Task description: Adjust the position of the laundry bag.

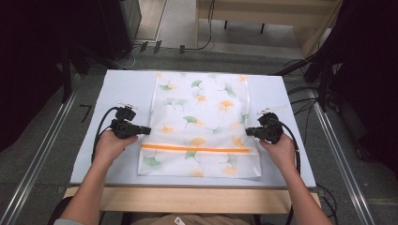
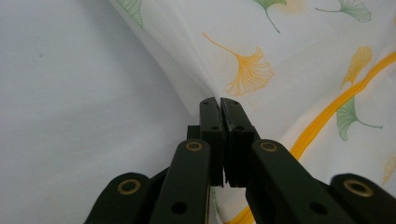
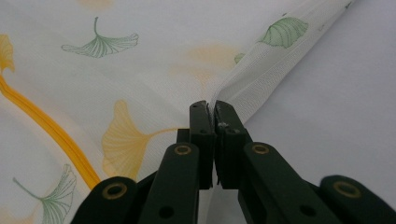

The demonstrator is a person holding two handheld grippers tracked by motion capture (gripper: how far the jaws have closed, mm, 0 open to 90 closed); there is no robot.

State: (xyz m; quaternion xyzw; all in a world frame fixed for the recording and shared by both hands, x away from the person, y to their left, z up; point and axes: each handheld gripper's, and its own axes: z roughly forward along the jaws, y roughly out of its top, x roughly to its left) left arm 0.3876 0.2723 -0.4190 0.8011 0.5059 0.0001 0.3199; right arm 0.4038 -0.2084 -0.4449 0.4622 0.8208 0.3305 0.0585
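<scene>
Bench (image 1: 122,89), pale blue, carries a white mesh bag (image 1: 202,117) printed with ginkgo leaves, lying flat at its centre from 12 to 6 o'clock, an orange zipper (image 1: 195,149) crossing near the 6 o'clock end. Bare bench lies open at 9 and 3 o'clock. Left gripper (image 2: 219,103) has its fingers pinched on the bag's 9 o'clock edge; right gripper (image 3: 210,108) pinches the 3 o'clock edge.
</scene>
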